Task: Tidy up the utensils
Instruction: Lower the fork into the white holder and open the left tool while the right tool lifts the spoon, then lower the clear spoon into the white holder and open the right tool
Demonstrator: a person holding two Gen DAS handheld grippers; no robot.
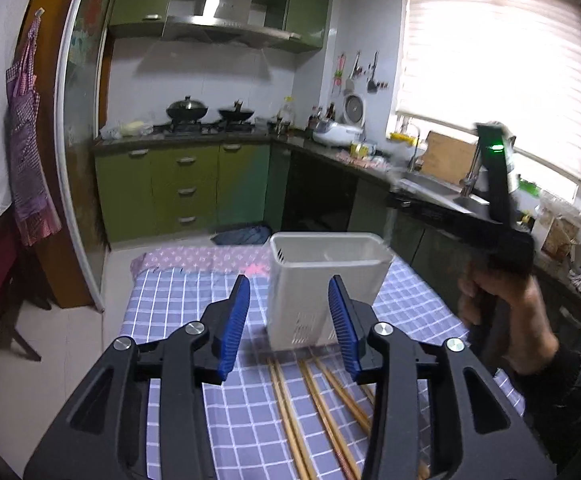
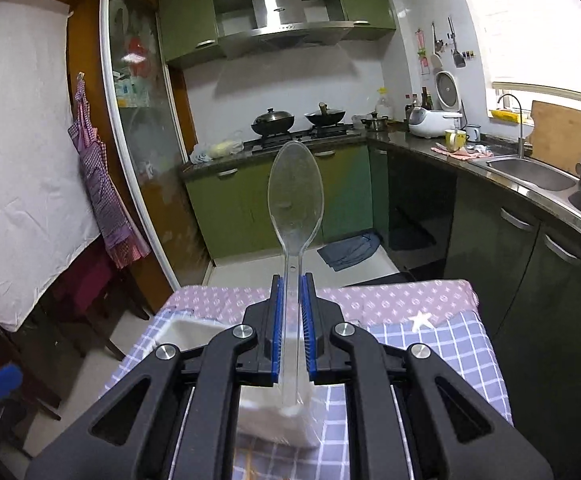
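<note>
A white plastic utensil holder (image 1: 322, 284) stands on the checked tablecloth (image 1: 178, 304). Several wooden chopsticks (image 1: 314, 404) lie on the cloth in front of it. My left gripper (image 1: 290, 320) is open and empty, its blue pads either side of the holder's near face, above the chopsticks. My right gripper (image 2: 292, 332) is shut on the handle of a clear plastic spoon (image 2: 295, 196), bowl pointing up, held above the holder (image 2: 278, 420). The right gripper's body and the hand holding it show in the left wrist view (image 1: 502, 240), raised to the right of the holder.
The table stands in a kitchen with green cabinets (image 1: 182, 188), a stove with two woks (image 2: 298, 120), and a counter with a sink (image 2: 530, 174) along the right. A blue cloth (image 2: 350, 250) lies on the floor beyond the table.
</note>
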